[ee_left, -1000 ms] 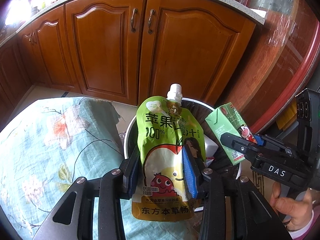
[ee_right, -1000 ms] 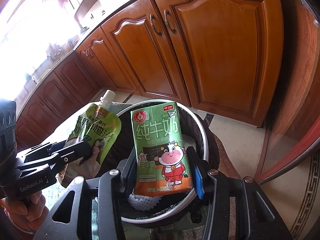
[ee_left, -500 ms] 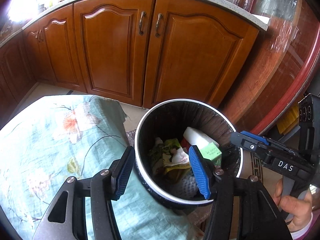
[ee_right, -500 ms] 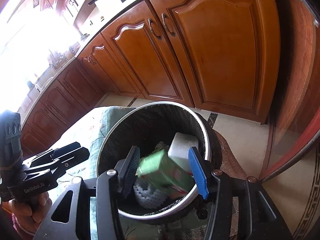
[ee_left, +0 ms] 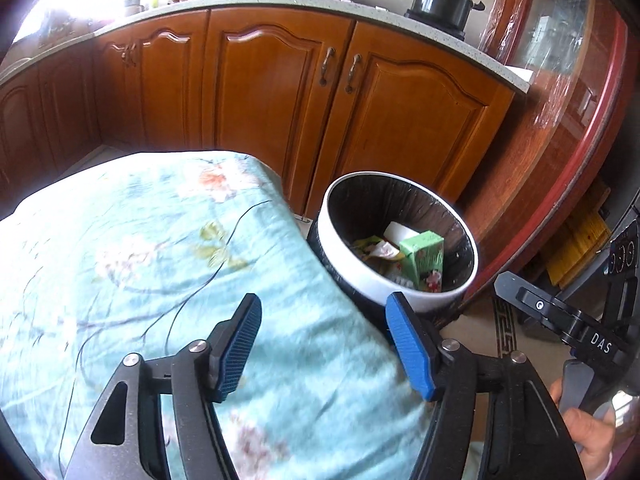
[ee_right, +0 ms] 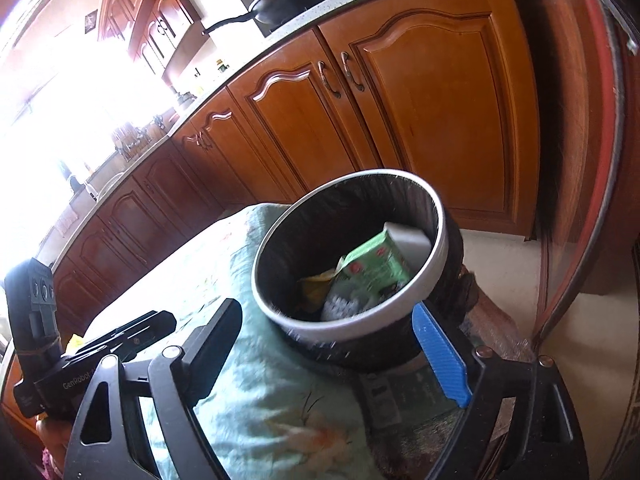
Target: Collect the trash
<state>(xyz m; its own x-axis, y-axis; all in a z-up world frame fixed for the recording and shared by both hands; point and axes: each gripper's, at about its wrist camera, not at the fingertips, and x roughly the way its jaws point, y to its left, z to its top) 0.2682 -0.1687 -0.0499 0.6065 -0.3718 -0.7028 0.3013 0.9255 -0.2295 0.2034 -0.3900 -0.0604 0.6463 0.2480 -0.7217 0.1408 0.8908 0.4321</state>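
Wooden kitchen cabinets (ee_left: pixel 280 92) under speckled counter (ee_left: pixel 360 10), bright window (ee_right: pixel 60 92).

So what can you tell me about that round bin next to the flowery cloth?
The trash bin is round, with a white rim and a black liner bag. It stands upright and uncovered on the floor before wooden cabinets, against the floral cloth's edge. Inside lie a green milk carton, a white block and crumpled wrappers.
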